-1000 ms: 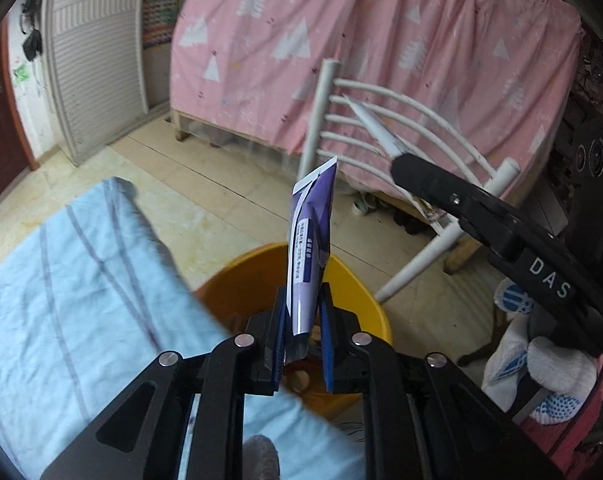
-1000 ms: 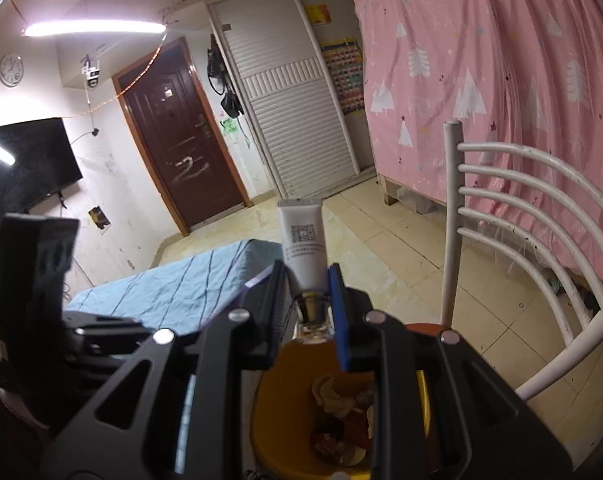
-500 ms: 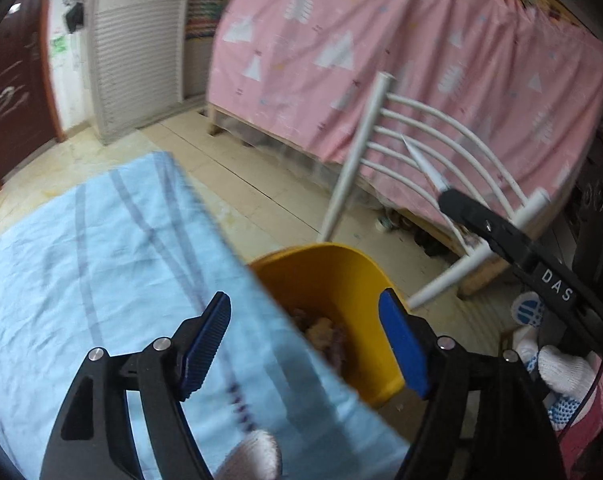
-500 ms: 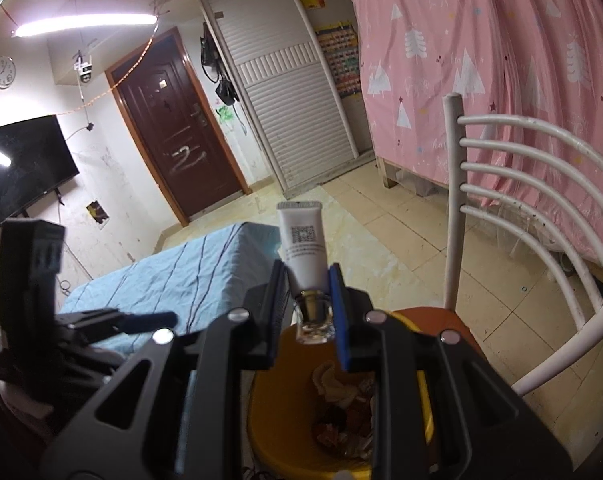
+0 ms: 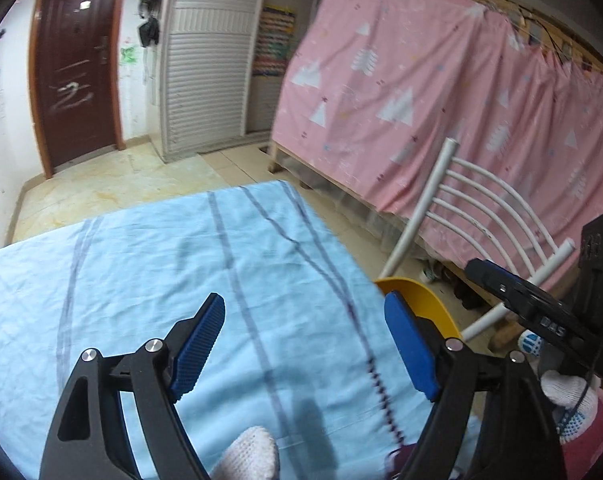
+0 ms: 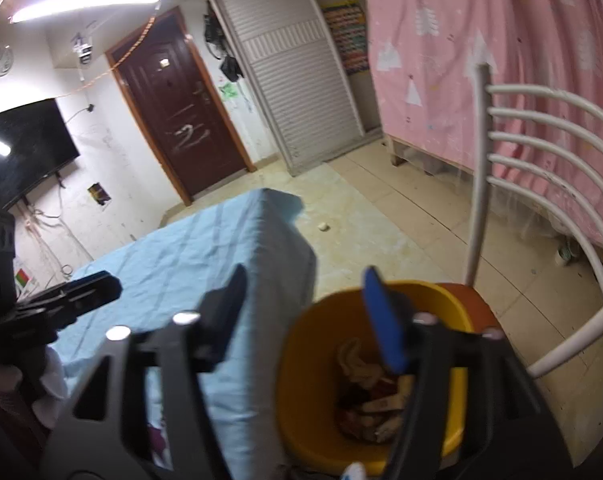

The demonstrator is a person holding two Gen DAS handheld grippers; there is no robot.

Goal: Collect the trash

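A yellow bin (image 6: 301, 344) stands on an orange chair seat (image 6: 475, 300) beside the table's corner, with crumpled paper and wrappers (image 6: 371, 396) inside it. My right gripper (image 6: 306, 280) hangs over the bin's near rim, its jaws opening with nothing between them. My left gripper (image 5: 305, 312) is over the light blue tablecloth (image 5: 161, 264), its jaws also opening and empty. From there the bin (image 5: 417, 296) shows only as a rim off the table's right edge. Each gripper shows in the other's view: the right gripper (image 5: 521, 308), the left gripper (image 6: 77, 292).
A white metal chair back (image 6: 549, 152) rises behind the bin, and a pink curtain (image 5: 441, 92) hangs beyond it. A small white scrap (image 6: 322, 227) lies on the tiled floor past the table's corner. A gloved hand (image 5: 569, 400) holds the right gripper.
The left gripper let go of the purple tube and swung left from the bin to over the table. The right gripper opened, and the white tube is gone from its jaws.
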